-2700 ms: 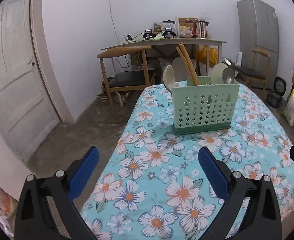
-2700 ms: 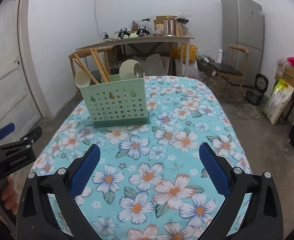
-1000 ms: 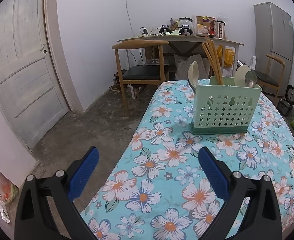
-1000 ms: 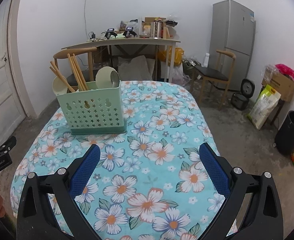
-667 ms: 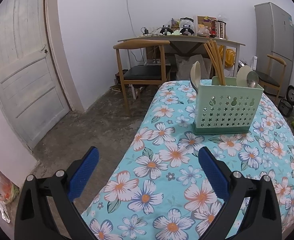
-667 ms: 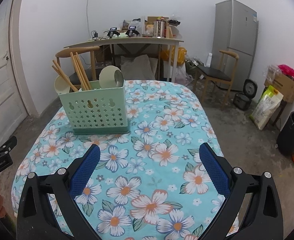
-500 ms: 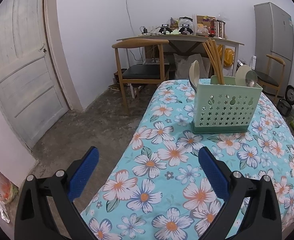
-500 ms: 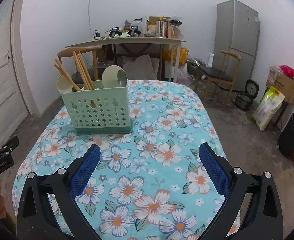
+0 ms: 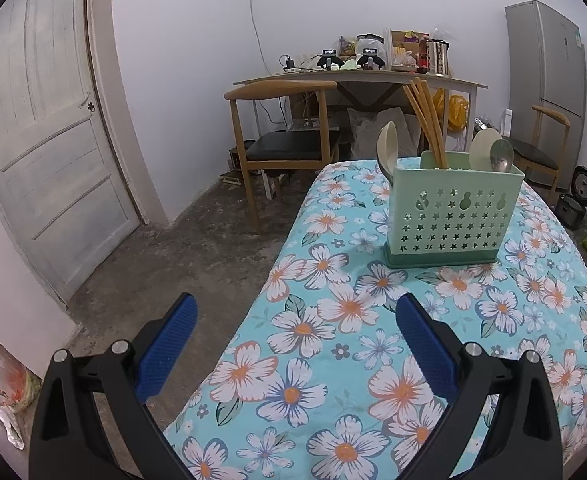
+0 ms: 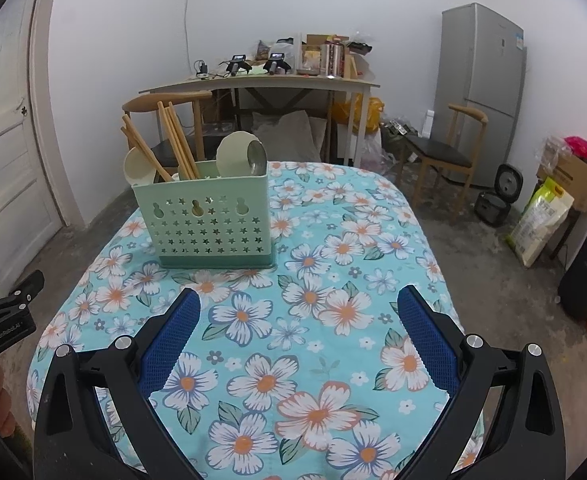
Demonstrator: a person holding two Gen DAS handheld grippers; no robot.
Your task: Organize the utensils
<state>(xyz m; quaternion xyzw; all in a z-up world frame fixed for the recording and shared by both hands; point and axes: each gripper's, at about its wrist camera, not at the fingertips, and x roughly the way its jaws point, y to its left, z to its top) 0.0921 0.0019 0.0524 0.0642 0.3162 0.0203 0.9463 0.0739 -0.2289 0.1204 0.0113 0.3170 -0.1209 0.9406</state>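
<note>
Both grippers, left gripper (image 9: 293,344) and right gripper (image 10: 297,328), gape empty; upper-left caddy (image 10: 209,220) holds light, stiff chopsticks (image 10: 173,140), best pinched mid-shaft.

Legible markings: one item only.
White lettering, apparently "GenRobot.AI", runs along the black body of the left gripper (image 10: 7,280), seen in the right wrist view; labels on the fridge (image 10: 481,92) and sack (image 10: 541,220) are unreadable.

- Pale green utensil holder (image 10: 209,222), star-shaped cutouts, upright on floral surface (image 10: 333,320), far left part.
- Wooden chopsticks (image 10: 175,144) lean left in it.
- Cream spoons (image 10: 137,168) at left and right; metal spoon (image 10: 255,160) far right.
</note>
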